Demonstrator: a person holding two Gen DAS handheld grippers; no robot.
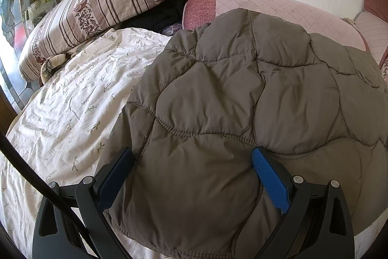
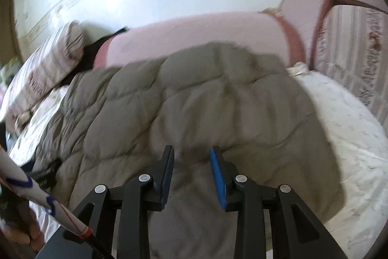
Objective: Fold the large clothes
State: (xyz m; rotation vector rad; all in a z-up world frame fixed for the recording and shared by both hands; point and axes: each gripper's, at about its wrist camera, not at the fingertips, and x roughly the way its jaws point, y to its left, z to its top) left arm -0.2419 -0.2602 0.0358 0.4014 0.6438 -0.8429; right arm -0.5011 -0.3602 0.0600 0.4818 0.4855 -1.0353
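Note:
A brown quilted puffer jacket [image 1: 242, 94] lies spread over the white floral bed sheet [image 1: 68, 108], its far edge against a pink padded cushion [image 1: 278, 9]. My left gripper [image 1: 191, 153] hovers over the jacket's near part with its jaws wide apart; the puffy cloth bulges between them, and no pinch shows. In the blurred right wrist view the same jacket [image 2: 194, 94] fills the middle. My right gripper [image 2: 192, 151] sits low over its near edge, jaws a narrow gap apart, with only the cloth below showing through the gap.
A striped floral bolster [image 1: 97, 9] and a black garment [image 1: 167, 6] lie at the back left by the tiled wall. Striped bedding [image 2: 359, 52] stands at the right. A person's hand [image 2: 21, 232] and a white sleeve-like cloth [image 2: 36, 191] show at the lower left.

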